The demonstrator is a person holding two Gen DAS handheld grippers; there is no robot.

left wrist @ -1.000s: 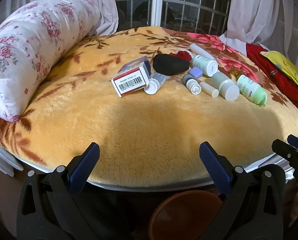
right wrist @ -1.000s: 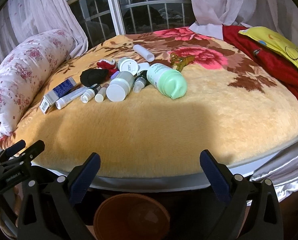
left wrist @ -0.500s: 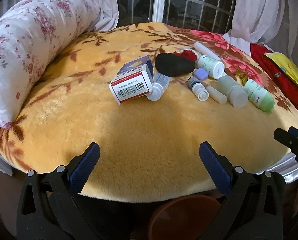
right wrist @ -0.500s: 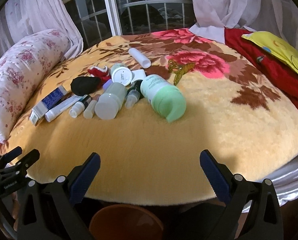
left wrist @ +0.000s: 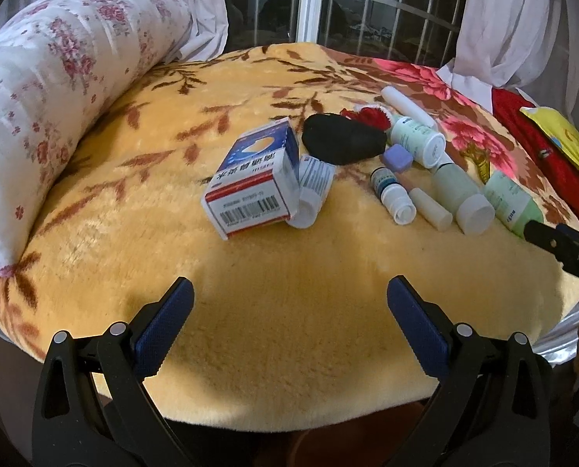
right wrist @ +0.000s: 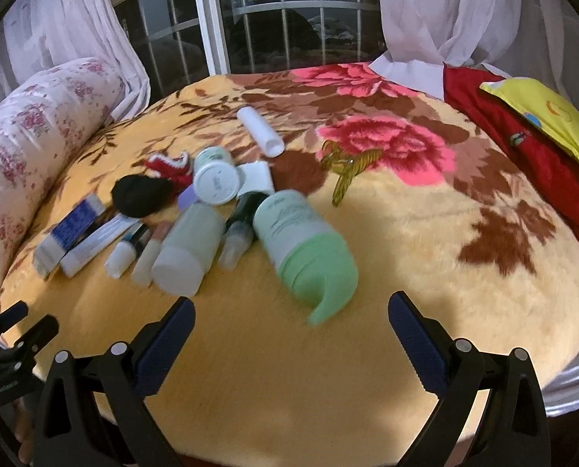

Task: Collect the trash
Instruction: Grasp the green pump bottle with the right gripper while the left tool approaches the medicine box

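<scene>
At the bottom of both wrist views the fingers frame a bare stretch of yellow plush blanket (left wrist: 281, 311). Left gripper (left wrist: 289, 299): blue-padded fingers (left wrist: 165, 327) spread wide, nothing between them, hovering over the blanket's near edge. Right gripper (right wrist: 291, 319): same, pads (right wrist: 414, 342) wide apart, empty.

Trash sits mid-frame in a loose cluster, well apart from both sets of fingers. In the left view: blue-and-white carton (left wrist: 250, 183) with a barcode end facing the camera, centre of frame, a white tube (left wrist: 309, 194) touching its right side. Behind them a black pouch (left wrist: 344, 138), a bit of red-and-white fabric (left wrist: 367, 113) at its upper right. Right of centre, in a row: small lilac box (left wrist: 396, 157), small dropper bottle (left wrist: 392, 194), thin white stick (left wrist: 429, 208), frosted bottle (left wrist: 460, 194), all lying down. White-capped jar (left wrist: 418, 140) and a white cylinder (left wrist: 406, 107) further up.

In the right view the mint-green pump bottle (right wrist: 305, 245) lies on its side at centre, nozzle toward the camera, nearest the right fingers. Amber hair claw (right wrist: 346, 167) just up-right of it, apart from the pile.

Floral bolster (left wrist: 48, 97) at upper left, red cloth (right wrist: 523, 148) and yellow pillow (right wrist: 550, 113) at right edge, curtains (right wrist: 445, 11) and barred window (right wrist: 266, 19) along the top. The right gripper's tip pokes in at the left view's right edge.
</scene>
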